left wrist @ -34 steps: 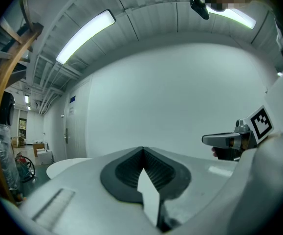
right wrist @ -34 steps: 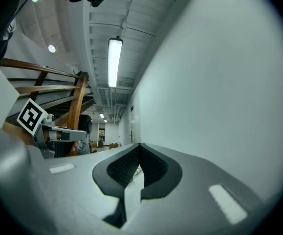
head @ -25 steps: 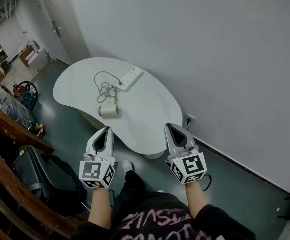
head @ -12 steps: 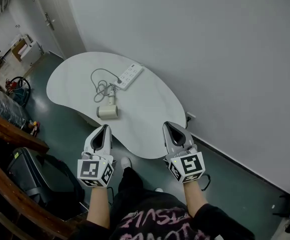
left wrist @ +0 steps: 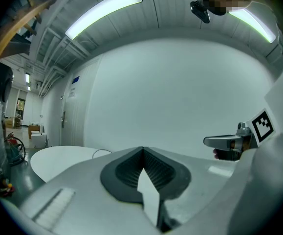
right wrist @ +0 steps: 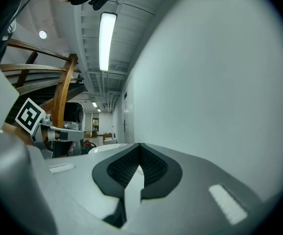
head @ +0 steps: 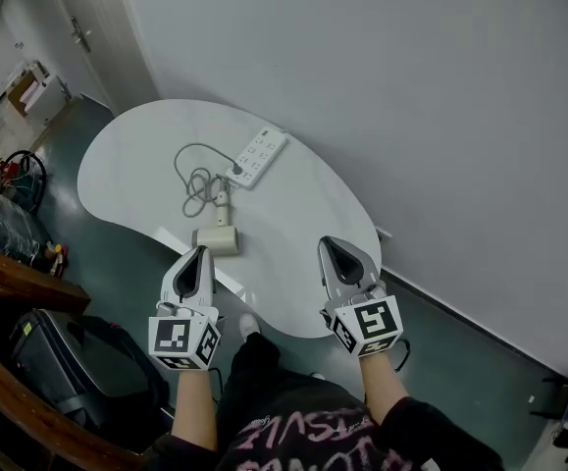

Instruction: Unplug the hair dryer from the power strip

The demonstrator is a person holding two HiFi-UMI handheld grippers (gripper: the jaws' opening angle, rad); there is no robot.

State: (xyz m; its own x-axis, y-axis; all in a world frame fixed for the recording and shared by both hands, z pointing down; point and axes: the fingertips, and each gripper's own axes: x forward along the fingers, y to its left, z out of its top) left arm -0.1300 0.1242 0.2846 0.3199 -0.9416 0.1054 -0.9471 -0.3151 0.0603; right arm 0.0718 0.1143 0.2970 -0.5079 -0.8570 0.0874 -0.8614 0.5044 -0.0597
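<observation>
A white power strip (head: 257, 157) lies at the far side of a white rounded table (head: 303, 224). The cream hair dryer (head: 219, 235) lies near the table's front edge. Its grey cord (head: 193, 178) loops back to a plug (head: 234, 170) that sits in the strip's near end. My left gripper (head: 202, 254) hangs shut just in front of the dryer, above the table's edge. Level with it to the right, my right gripper (head: 330, 246) is shut over the table's near right part. Both hold nothing (left wrist: 142, 151) (right wrist: 140, 147).
A grey wall runs close behind the table, with a socket (head: 380, 232) low on it. A wooden railing (head: 14, 265) and a black case (head: 63, 346) are at the left on the dark floor. The right gripper (left wrist: 234, 141) shows in the left gripper view.
The table and dryer have come nearer to both grippers. The grippers keep the same pose, both shut.
</observation>
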